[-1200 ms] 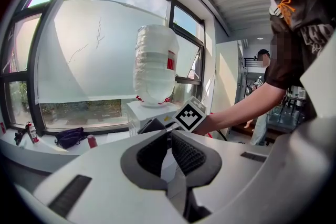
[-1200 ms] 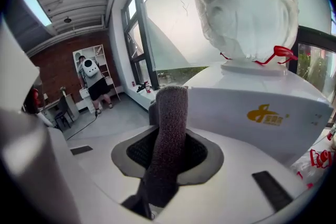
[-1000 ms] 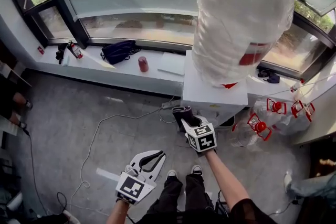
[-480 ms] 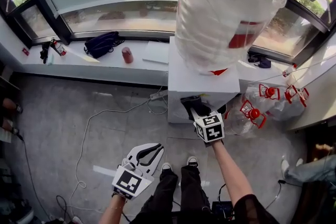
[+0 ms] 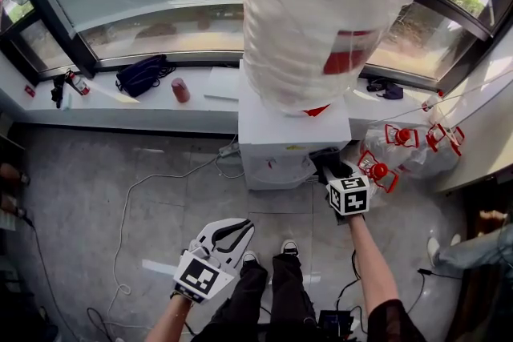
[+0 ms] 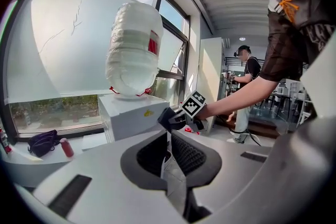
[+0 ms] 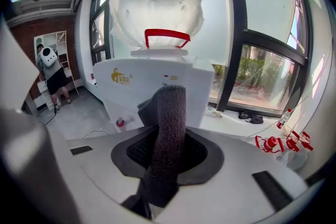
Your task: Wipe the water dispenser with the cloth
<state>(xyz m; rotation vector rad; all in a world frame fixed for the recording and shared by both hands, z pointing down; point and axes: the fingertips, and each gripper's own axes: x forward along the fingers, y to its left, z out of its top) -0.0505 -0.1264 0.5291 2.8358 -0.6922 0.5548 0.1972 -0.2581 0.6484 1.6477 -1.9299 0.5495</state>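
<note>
The white water dispenser stands against the window sill, with a plastic-wrapped bottle upside down on top. My right gripper is shut on a dark cloth and holds it against the dispenser's front right corner. In the right gripper view the cloth sticks up between the jaws, right in front of the dispenser. My left gripper hangs low over the floor, left of the dispenser, shut with nothing in it. The left gripper view shows the left gripper, the dispenser and the right gripper.
A dark bag and a red can lie on the sill. Empty bottles with red caps crowd the floor right of the dispenser. A cable trails over the floor. Another person stands further back.
My right gripper has carried the cloth from the dispenser's front left to its front right corner. The left gripper has stayed low and shut.
</note>
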